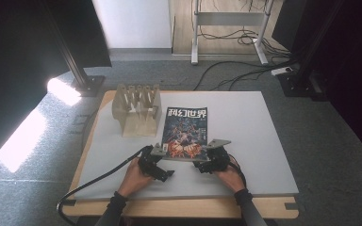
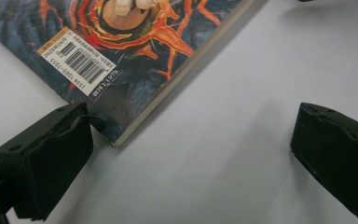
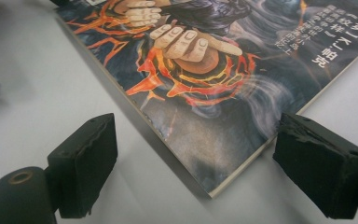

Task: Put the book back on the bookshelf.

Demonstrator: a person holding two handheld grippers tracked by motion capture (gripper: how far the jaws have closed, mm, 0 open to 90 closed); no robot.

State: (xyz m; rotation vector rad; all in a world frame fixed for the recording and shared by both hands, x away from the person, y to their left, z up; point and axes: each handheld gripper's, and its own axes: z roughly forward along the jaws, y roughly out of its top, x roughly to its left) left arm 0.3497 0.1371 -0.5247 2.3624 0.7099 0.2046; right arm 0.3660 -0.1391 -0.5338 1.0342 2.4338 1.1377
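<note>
The magazine point(image 1: 185, 129) lies flat, cover up, on the bench point(image 1: 245, 155), near its middle and just right of the wooden rack point(image 1: 136, 109). Its near edge faces you, and both tongs sit at that edge.

Your left tongs point(image 1: 166, 155) stand at the near left corner of the magazine. In the left gripper view the jaws are apart: one pad point(image 2: 51, 158) sits just beside the corner by the barcode point(image 2: 81, 65), close enough that contact cannot be ruled out, and the other pad point(image 2: 335, 158) lies well off on bare bench. Nothing is clamped.

Your right tongs point(image 1: 206, 157) stand at the near right corner. In the right gripper view the jaws are wide apart and straddle that corner point(image 3: 214, 186), one pad point(image 3: 84, 163) off the near edge and one pad point(image 3: 321, 163) beside the right edge. The pads do not press on the cover.

This placement suggests a two-point pickup: a thin, flexible magazine sags if lifted at one corner, so you take both near corners to keep it level. The flat lie gives the jaws little to bite, so expect to work a pad under the edge first.

The rack stands upright at the far left of the bench. Its slots, divided by upright wooden fins, hold nothing. Judging by its slots, it is the likely destination for the magazine.
</note>
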